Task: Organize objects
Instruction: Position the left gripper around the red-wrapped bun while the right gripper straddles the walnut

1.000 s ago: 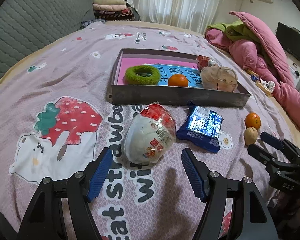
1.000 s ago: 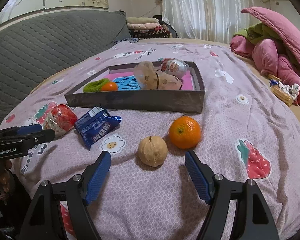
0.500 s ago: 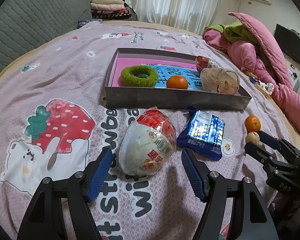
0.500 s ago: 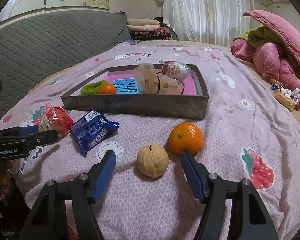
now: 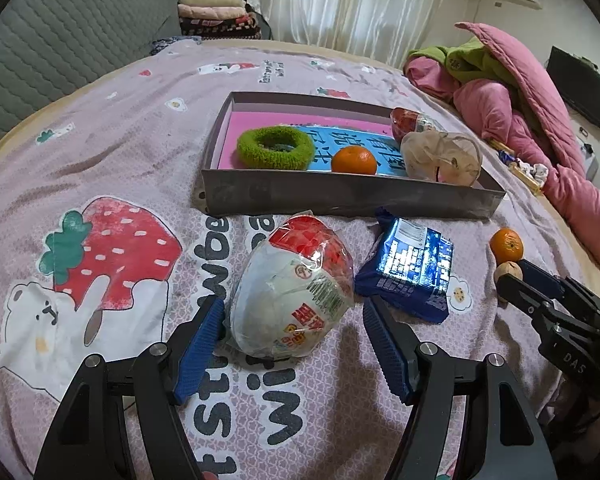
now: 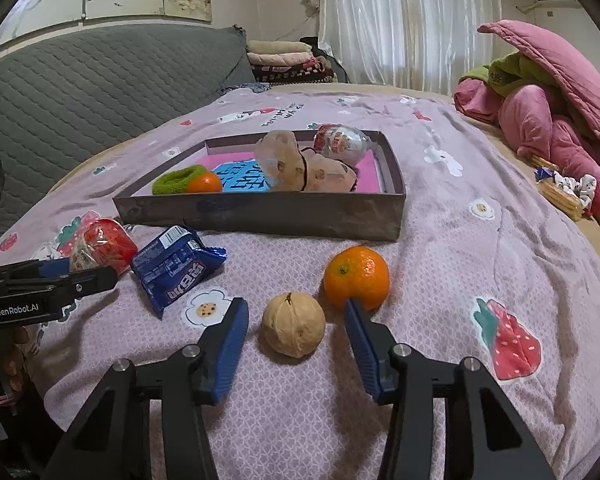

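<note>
left tool [image 5: 294, 332] wide, straddling egg-shaped snack pack [image 5: 294, 294], white with red top, on bed [image 5: 132, 160] before grey tray [image 5: 340, 198] | right tool [image 6: 296, 330] wide around tan wrinkled walnut [image 6: 293, 330], orange [image 6: 357, 278] just beside

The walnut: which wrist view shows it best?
The right wrist view. There the walnut lies whole between the open fingers of the right hand-held gripper, its seam visible, beside the loose tangerine. In the left wrist view the walnut is small and partly hidden behind that hand-held gripper.
</note>
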A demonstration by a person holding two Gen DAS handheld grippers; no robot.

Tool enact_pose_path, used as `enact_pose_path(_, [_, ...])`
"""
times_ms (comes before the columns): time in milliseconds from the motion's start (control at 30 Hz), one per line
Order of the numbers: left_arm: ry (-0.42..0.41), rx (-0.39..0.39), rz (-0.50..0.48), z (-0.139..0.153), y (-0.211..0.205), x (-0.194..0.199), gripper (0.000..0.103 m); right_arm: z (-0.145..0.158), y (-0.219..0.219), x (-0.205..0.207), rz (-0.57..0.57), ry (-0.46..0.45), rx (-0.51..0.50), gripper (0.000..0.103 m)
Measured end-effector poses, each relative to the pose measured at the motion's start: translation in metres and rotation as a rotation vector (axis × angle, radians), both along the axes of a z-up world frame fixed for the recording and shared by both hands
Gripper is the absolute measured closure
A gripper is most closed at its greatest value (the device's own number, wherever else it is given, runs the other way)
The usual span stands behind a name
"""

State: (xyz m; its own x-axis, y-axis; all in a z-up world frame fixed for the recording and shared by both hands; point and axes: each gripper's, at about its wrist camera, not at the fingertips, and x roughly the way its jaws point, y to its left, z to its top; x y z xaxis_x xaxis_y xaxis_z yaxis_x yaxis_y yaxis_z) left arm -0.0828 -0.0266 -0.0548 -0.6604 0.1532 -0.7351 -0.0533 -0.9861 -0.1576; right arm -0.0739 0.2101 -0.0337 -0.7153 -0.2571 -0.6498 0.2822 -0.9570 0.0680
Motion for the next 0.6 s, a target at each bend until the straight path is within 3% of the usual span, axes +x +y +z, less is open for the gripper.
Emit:
enact_pose_path(333, [-0.002,-0.002,0.003,-0.0013,-0.0015,0.0003,0.030,-0.0029,0.0043,0.0012,0.013,-0.028,-0.036,0.067])
enact_pose_path(600, [0.003,0.000,0.009,-0.0032,-0.0026,-0.0031,0.030,-0.0046,0.0006,-0.0011,0.023,-0.030,-0.027,0.069])
